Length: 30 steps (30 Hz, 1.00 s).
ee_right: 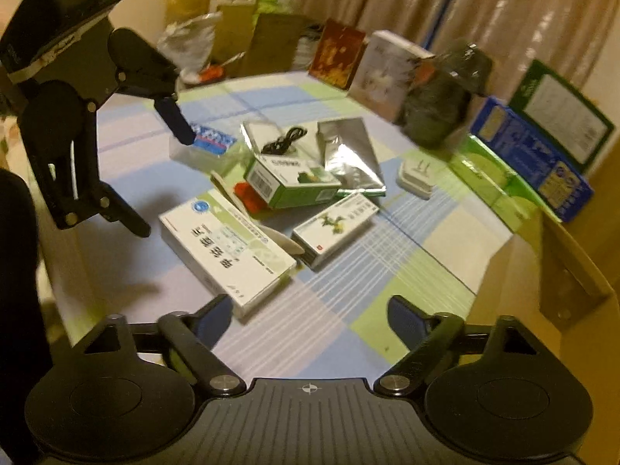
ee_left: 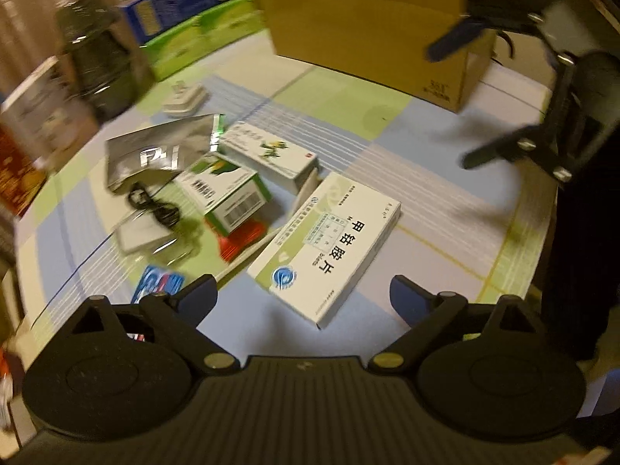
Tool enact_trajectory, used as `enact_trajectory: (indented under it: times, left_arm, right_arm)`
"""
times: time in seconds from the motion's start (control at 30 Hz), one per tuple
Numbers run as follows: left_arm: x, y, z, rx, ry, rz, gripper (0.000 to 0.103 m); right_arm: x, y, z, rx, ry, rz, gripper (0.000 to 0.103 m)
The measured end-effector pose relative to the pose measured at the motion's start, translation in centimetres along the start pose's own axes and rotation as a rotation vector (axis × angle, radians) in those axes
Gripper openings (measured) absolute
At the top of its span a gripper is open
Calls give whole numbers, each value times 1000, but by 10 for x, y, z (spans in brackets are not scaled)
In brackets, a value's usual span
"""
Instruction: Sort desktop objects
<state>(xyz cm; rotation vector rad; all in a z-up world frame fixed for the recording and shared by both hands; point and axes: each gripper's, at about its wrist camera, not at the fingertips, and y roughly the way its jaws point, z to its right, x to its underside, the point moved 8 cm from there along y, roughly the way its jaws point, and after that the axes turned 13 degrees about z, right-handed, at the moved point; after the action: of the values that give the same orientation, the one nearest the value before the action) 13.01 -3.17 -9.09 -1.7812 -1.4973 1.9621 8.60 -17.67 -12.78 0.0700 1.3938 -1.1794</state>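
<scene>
Left wrist view: the left gripper [ee_left: 304, 294] hangs over the table with its jaws apart and nothing between them, tilted down at the large white medicine box [ee_left: 325, 248] lying flat just ahead. Beyond it the clutter sits in a loose heap: a green-and-white carton [ee_left: 228, 197], a slim white box with a yellow flower print [ee_left: 271, 155], a silver foil pouch [ee_left: 155, 155], a coiled black cable [ee_left: 155, 205] and a white plug adapter [ee_left: 186, 100]. Farthest off, the open cardboard box [ee_left: 372, 31] stands on the checked tablecloth [ee_left: 387, 147], probably where the things are to go.

In the right wrist view the right gripper [ee_right: 310, 317] is also spread and empty, near the same white box's corner.

To do this step well, I would take the nearest box first, since it lies clear of the heap: line the pads across its narrow width, come down squarely, and keep the two grippers from crowding one item.
</scene>
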Motion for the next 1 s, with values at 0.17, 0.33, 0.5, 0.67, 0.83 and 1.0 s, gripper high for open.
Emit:
enact_trajectory:
  times: [0.17,0.33,0.5,0.67,0.83,1.0]
  left_arm:
    - [2,27,5,84,104,-7,93]
    - [4,50,9,153,173,-34,88]
    - [7,62,10,181,170,-38,74]
    - [14,48,6,173,168,-32,52]
    - [24,34,-8,143,118,-45,47]
    - [15,42,-10,138,145,-4,77]
  right_arm:
    - [5,30,8,-34,-45,-37,70]
    - [8,45,9,-60,-73,-56,68]
    - [3,58,5,-95,-91,-50,67]
    - [-6,74,-7,-152,-151,-39,63]
    - [-15,87,-9,-167,-163,-32,62]
    - [-12,86,-4,-157,-160,-56,62]
